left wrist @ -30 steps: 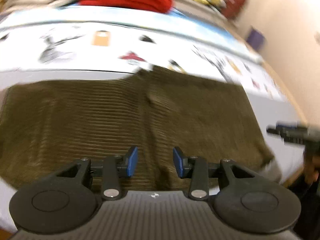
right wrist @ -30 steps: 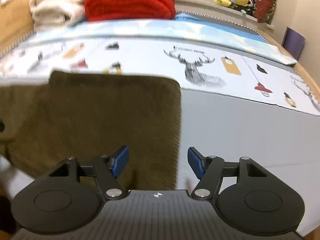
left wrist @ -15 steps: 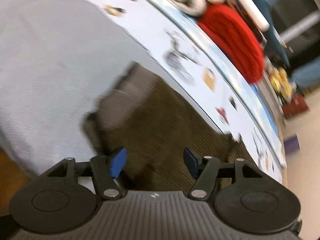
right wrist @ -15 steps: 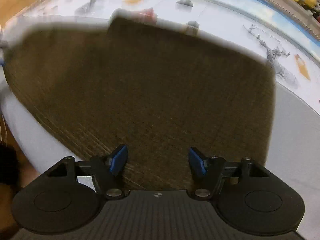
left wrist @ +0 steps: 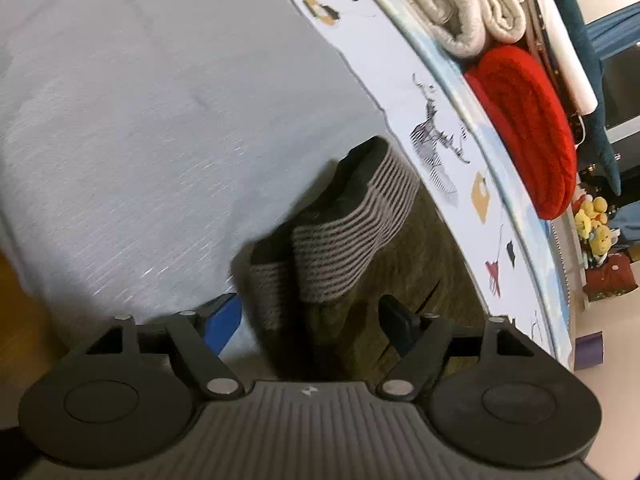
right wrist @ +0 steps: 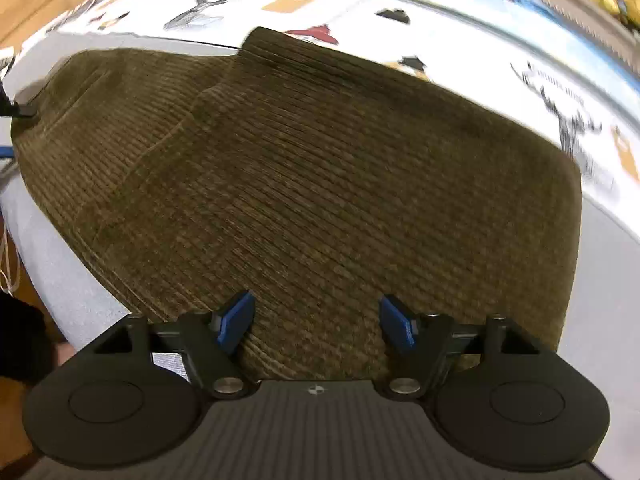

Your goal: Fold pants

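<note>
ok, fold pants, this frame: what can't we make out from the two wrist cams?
- Left wrist: pants mostly cut off behind the left gripper; only the striped cuffs show.
- Right wrist: pants' near edge hidden by the right gripper.
- Right wrist: sheet prints blurred.

**Left gripper swings to the striped waistband as its jaws widen**

The left gripper (left wrist: 310, 318) has rolled and swung from the middle of the olive corduroy pants (right wrist: 320, 184) to their end, where the striped waistband (left wrist: 344, 236) now lies between its jaws, which have just been opening. The right gripper (right wrist: 316, 320) has shifted from the folded edge to over the cloth.
</note>
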